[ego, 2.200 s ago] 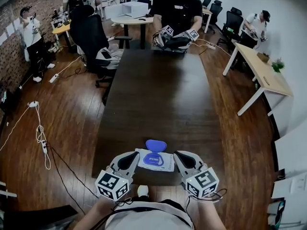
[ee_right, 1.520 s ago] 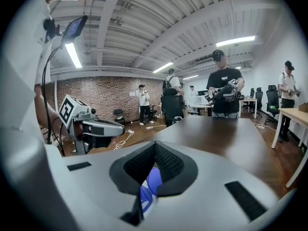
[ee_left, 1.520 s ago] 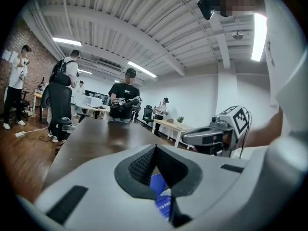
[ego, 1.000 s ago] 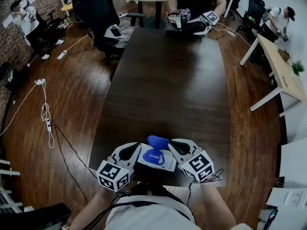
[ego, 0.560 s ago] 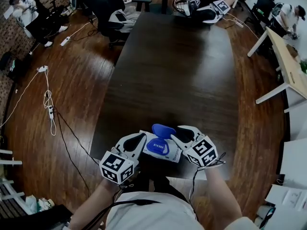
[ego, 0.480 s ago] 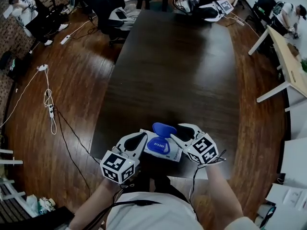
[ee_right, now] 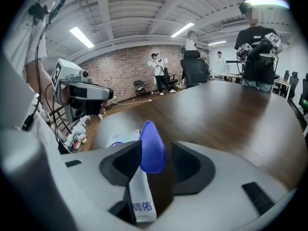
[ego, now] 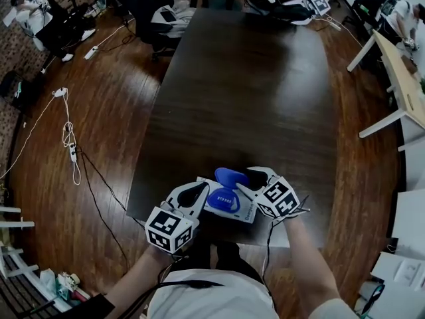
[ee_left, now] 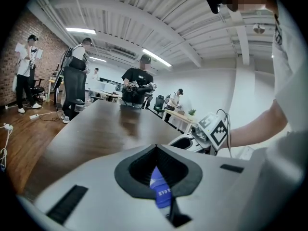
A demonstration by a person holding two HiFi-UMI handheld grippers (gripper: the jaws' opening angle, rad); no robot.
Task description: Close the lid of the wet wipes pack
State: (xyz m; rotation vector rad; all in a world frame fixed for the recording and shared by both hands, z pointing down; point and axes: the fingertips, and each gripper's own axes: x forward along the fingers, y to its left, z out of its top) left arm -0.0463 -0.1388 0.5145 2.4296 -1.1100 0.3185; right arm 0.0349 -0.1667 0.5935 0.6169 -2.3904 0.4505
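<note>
Two tools meet at a soft, flat white wet wipes pack (ego: 247, 209) lying near the front edge of the dark, wood-grain desk (ego: 246, 78).
Its oval, glossy blue lid (ego: 231, 177) stands raised. The left tool (ego: 199, 191) is closed, pinching the pack's left edge. The right tool (ego: 247, 181) has just been opening and gapes wide, with the lid upright between its jaws, not gripped.

Wipes pack (ego: 224, 202), blue lid (ego: 232, 176) up, between left claw (ego: 204, 187) and right claw (ego: 247, 181)
</note>
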